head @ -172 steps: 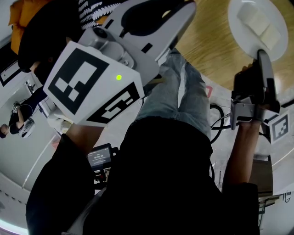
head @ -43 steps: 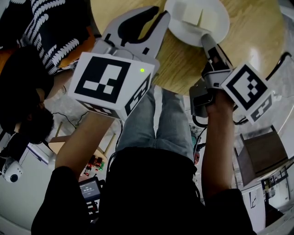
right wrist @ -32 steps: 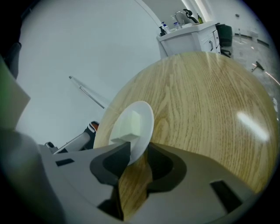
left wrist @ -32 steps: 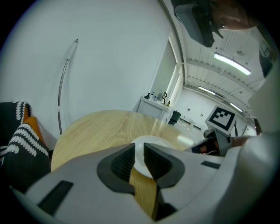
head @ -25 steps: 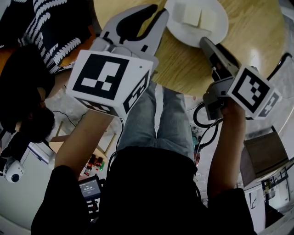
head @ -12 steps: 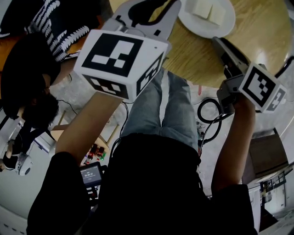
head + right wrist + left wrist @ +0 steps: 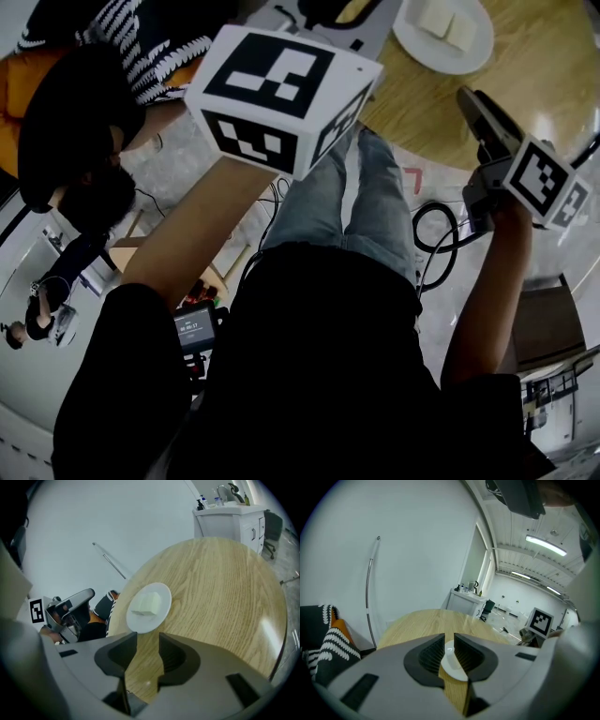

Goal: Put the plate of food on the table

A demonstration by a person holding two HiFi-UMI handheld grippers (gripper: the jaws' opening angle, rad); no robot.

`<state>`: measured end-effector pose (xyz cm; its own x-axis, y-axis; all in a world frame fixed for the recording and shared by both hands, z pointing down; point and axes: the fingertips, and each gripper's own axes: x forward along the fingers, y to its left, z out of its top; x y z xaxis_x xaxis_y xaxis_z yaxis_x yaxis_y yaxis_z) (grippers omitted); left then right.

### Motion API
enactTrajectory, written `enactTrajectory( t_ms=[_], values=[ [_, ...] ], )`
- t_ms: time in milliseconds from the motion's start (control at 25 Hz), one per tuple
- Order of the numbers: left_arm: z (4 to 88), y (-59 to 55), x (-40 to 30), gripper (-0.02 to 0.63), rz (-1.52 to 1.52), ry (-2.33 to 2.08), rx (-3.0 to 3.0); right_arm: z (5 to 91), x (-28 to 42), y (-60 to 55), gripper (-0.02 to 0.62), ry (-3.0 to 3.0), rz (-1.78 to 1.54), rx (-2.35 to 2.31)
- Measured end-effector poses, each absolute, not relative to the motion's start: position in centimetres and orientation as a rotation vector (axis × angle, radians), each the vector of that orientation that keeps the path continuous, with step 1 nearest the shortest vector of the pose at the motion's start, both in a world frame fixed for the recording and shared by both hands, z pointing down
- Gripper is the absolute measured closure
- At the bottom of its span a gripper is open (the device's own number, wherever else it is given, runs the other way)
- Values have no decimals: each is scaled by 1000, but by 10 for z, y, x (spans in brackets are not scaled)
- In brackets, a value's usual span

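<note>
The plate [image 7: 442, 37] sits on the round tabletop [image 7: 534, 66], up at 1 o'clock in my head view, and neither tool has it; the left tongs [image 7: 449, 644] stand a narrow gap apart, with only the far plate showing through; the right tongs [image 7: 147, 641] likewise stand apart on nothing, the plate at their 12 o'clock. I judge the placing done; the risk now is a clumsy pull-away; in the right gripper view the plate lies near the tabletop's edge at 9 o'clock, so a swing of the left tongs, which hang near it, could nudge it off or tip the food [image 7: 436, 19]. Count: one plate, two pale blocks of food, two tongs, one tabletop.
</note>
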<state>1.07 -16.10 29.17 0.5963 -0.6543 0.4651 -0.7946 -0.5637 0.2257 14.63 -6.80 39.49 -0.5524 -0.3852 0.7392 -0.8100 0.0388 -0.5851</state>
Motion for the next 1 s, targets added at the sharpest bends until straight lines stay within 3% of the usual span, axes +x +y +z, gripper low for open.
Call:
enactTrajectory(
  t_ms=[280, 720, 1000],
  values=[
    [292, -178, 21, 537, 483, -1176, 2425, 393, 178, -97, 443, -1972, 1435, 1206],
    [256, -179, 3, 537, 437, -1260, 2442, 335, 168, -132, 473, -2144, 1265, 1324],
    [206, -160, 8, 537, 414, -1302, 2488, 275, 163, -141, 486, -2205, 920, 1474]
  ],
)
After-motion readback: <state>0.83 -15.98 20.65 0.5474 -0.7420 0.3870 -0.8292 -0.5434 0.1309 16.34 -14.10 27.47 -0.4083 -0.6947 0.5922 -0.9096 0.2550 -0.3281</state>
